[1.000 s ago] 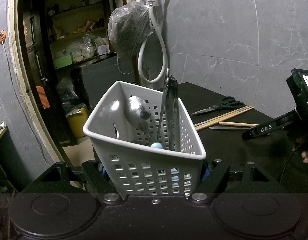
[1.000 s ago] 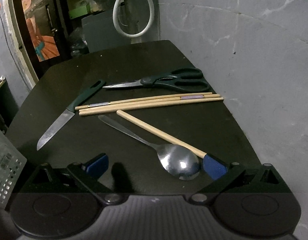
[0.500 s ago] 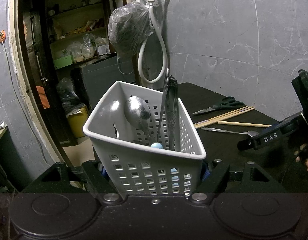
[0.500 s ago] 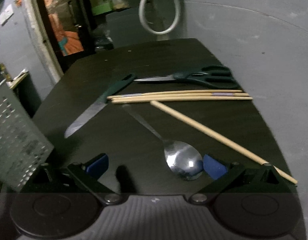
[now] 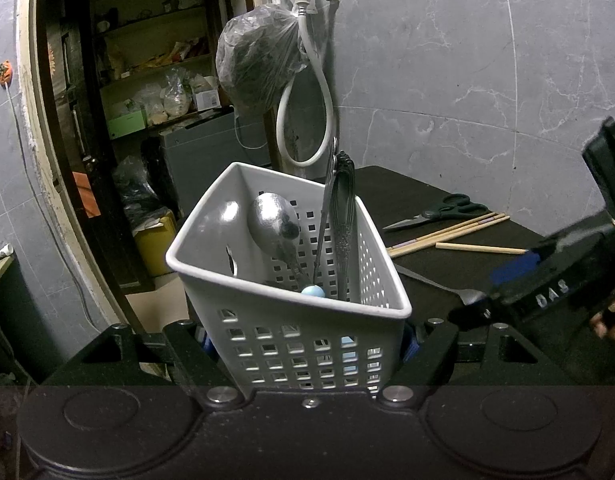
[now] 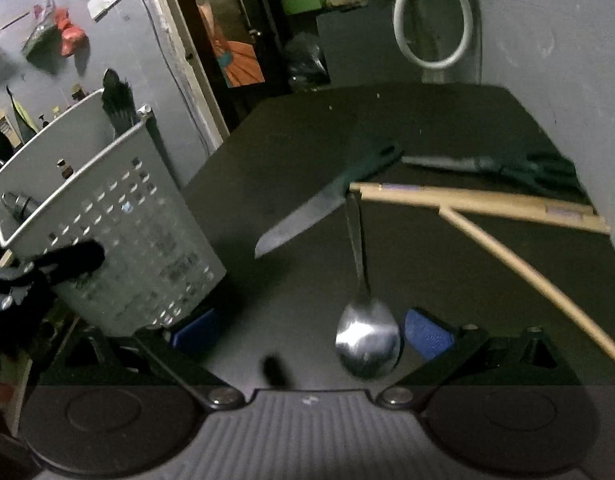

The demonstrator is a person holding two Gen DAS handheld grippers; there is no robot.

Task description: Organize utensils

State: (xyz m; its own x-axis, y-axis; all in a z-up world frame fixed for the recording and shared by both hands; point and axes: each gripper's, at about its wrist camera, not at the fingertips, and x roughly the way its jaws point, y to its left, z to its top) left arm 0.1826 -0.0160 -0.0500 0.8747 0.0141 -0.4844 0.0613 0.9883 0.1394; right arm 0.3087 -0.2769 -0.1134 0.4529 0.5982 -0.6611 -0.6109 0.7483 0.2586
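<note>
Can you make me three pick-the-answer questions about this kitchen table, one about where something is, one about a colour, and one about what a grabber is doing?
1. Where is the knife with the dark green handle?
A. lying on the black table
B. standing in the basket
C. hanging on the wall

2. What colour is the perforated plastic basket?
A. red
B. white
C. yellow

3. What is the left gripper doing?
A. holding the scissors
B. hanging open over the table
C. clamped on the basket

Answers:
1. A, the knife lies flat on the table beside the wooden chopsticks.
2. B, its walls and rim are white.
3. C, the basket sits squeezed between its fingers.
</note>
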